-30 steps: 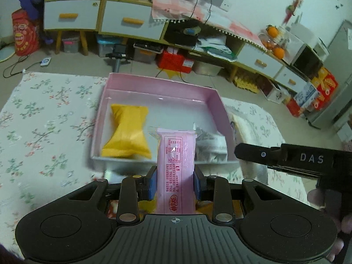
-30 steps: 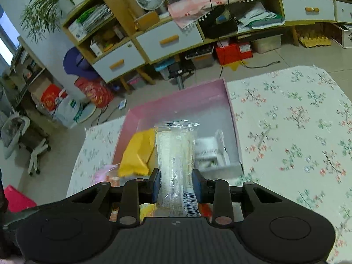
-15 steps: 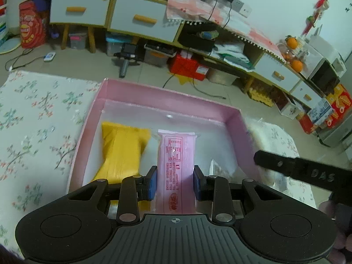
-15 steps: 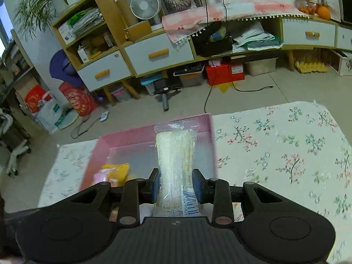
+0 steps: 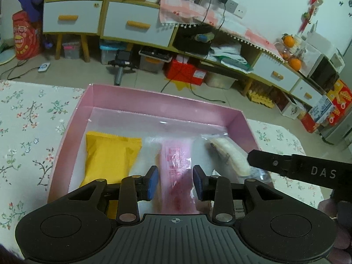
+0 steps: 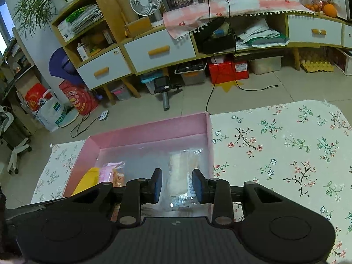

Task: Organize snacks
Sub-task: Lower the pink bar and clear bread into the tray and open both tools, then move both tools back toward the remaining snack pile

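Note:
A pink box [image 5: 167, 107] sits on the flowered tablecloth; it also shows in the right wrist view [image 6: 151, 132]. Inside lie a yellow snack pack [image 5: 110, 158], a pink snack pack [image 5: 176, 165] and a clear pack of pale wafers [image 5: 228, 156]. My left gripper [image 5: 175, 182] is open over the box, its pads apart on both sides of the pink pack. My right gripper [image 6: 177, 183] is open, its pads apart around the clear wafer pack [image 6: 180, 171], which lies in the box's right side. The right gripper's arm [image 5: 297, 171] shows in the left view.
The flowered tablecloth [image 6: 286, 145] spreads right of the box and left of it [image 5: 26, 132]. Beyond the table edge are the floor, white drawer cabinets [image 5: 101, 19], a red box [image 6: 228, 69] and cables.
Both grippers moved forward over the box and opened. The pink pack and the clear wafer pack have left the jaws and now lie in the box.

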A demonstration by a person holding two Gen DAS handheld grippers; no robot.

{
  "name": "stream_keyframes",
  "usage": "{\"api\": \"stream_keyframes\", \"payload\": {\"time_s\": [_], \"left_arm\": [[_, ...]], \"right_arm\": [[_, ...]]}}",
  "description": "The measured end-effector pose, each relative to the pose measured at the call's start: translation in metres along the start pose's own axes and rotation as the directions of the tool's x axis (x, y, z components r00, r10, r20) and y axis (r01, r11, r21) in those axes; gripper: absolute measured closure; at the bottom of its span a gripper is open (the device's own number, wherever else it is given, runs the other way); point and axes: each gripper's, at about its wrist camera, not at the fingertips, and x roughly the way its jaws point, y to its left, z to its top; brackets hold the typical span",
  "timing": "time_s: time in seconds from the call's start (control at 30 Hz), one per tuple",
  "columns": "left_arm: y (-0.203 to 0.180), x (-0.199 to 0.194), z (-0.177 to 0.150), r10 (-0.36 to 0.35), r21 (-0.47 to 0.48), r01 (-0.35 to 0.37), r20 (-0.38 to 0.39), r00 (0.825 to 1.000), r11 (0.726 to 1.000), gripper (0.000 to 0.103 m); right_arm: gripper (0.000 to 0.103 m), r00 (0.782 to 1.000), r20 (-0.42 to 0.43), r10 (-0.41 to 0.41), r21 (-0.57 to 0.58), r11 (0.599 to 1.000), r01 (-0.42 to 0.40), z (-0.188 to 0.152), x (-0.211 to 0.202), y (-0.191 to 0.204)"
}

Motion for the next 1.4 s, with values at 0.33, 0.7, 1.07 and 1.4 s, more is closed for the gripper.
{"api": "stream_keyframes", "payload": {"time_s": [0.33,0.7,1.07,1.4], "left_arm": [[-0.011,-0.022,0.003,0.007,0.040,-0.007,0.003,1.000,0.999,0.048],[-0.010,-0.071,-0.004,0.069,0.083,-0.070,0.013,0.998,0.994,0.028],[-0.006,-0.114,-0.027,0.126,0.137,-0.125,-0.002,0.992,0.983,0.017],[0.001,-0.135,-0.060,0.120,0.155,-0.119,0.003,0.993,0.981,0.008]], "right_arm": [[0.071,1.000,0.012,-0.008,-0.010,1.000,0.008,0.000,-0.017,0.006],[0.050,0.999,0.032,-0.030,-0.026,0.999,0.030,-0.007,-0.055,0.018],[0.039,0.998,0.034,-0.052,-0.059,0.997,0.054,-0.027,-0.089,0.029],[0.031,0.997,0.037,-0.063,-0.068,0.996,0.065,-0.054,-0.103,0.034]]}}
